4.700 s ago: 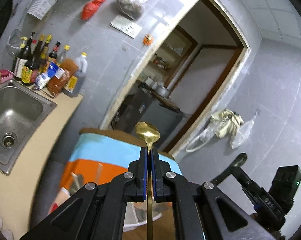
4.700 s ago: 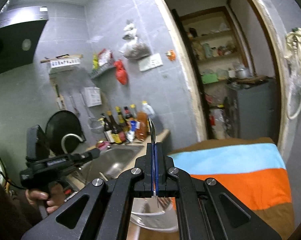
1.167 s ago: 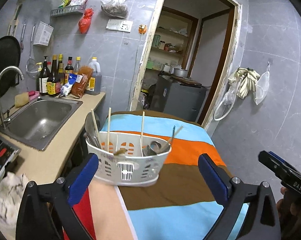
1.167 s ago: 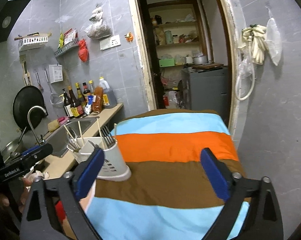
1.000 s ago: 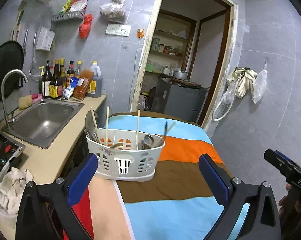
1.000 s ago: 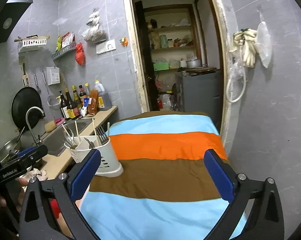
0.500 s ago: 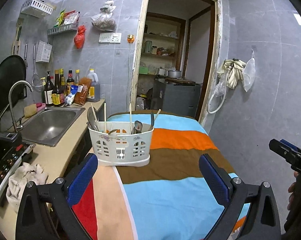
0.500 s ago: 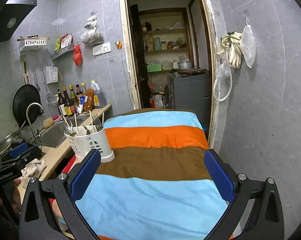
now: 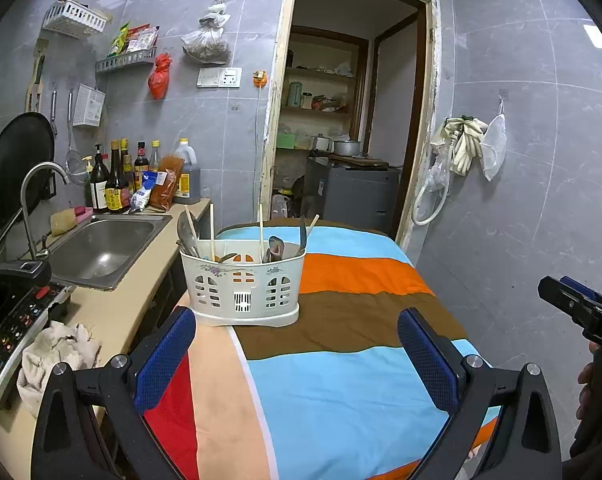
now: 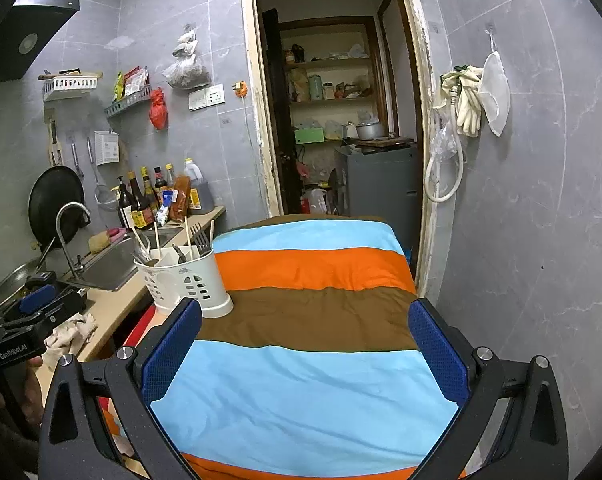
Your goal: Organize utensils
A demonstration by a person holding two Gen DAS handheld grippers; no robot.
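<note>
A white slotted utensil caddy (image 9: 243,282) stands on the striped cloth near the table's left edge, holding chopsticks, spoons and a fork. The right wrist view has the same caddy (image 10: 189,278) at left, a fork and chopsticks sticking up. My left gripper (image 9: 297,356) is wide open and empty, held back from the caddy above the cloth. Over the blue stripe my right gripper (image 10: 305,354) also stands wide open with nothing between its blue pads. Each view catches the other gripper at its edge, held by a hand.
The table wears a striped cloth (image 9: 341,320). Left of it run a counter with a steel sink (image 9: 101,246), a tap, sauce bottles (image 9: 117,184), a rag (image 9: 57,356) and a cooktop panel. An open doorway (image 10: 341,120) lies beyond the table; a grey tiled wall closes the right side.
Earlier the left gripper was shut on a gold spoon and the right on a thin utensil; both are now open and empty. Over the last second both have drawn back from the caddy.
</note>
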